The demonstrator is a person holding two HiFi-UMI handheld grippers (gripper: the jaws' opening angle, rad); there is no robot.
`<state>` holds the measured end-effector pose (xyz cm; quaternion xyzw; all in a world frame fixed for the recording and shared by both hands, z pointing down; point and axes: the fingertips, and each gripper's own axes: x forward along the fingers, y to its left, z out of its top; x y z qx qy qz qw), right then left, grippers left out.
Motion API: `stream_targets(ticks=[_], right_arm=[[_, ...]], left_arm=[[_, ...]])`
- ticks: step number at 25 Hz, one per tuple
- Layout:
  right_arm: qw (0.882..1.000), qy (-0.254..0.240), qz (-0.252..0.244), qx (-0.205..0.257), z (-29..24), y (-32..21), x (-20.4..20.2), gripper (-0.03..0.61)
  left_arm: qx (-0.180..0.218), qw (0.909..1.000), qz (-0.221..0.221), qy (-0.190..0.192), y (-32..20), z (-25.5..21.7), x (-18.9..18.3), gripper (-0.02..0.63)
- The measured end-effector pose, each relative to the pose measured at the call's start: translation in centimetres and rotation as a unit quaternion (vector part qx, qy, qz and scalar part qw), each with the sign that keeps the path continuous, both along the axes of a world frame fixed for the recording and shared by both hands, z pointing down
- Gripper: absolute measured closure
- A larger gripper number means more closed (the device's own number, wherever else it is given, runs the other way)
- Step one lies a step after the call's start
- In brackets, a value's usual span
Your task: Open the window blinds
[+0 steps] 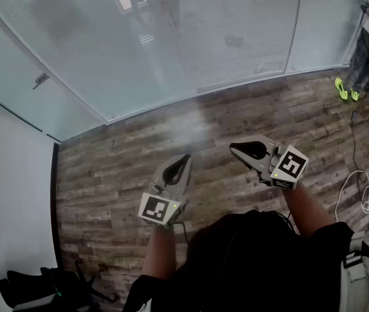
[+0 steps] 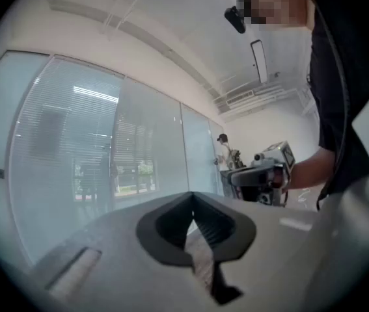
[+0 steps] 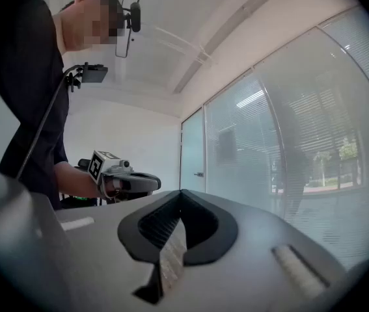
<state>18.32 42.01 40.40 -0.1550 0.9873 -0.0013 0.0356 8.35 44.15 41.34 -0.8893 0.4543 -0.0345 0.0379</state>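
Note:
The window blinds hang closed behind a glass wall that runs across the top of the head view. They also show as the blinds in the left gripper view and the blinds in the right gripper view. My left gripper is held over the wooden floor, well short of the glass, shut and holding nothing. My right gripper hangs beside it, angled left, also shut and holding nothing. The jaws meet at the tip on both the left gripper and the right gripper. Neither touches the blinds.
A door handle sits on the glass panel at the left, by a white wall. A person in yellow-green shoes stands at the far right. A white cable lies on the floor at right. Dark gear sits at bottom left.

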Motion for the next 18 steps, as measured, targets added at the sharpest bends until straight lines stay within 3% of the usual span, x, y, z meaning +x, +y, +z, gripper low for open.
stream_targets(ticks=[8, 18], right_arm=[[1.000, 0.017, -0.003, -0.002, 0.87, -0.56, 0.70, 0.574], [1.000, -0.016, -0.018, -0.012, 0.05, -0.95, 0.56, 0.572]], left_arm=[[0.016, 0.9999, -0.002, -0.001, -0.61, 0.37, 0.28, 0.609], [0.004, 1.0000, -0.003, -0.004, -1.02, 0.50, 0.65, 0.609]])
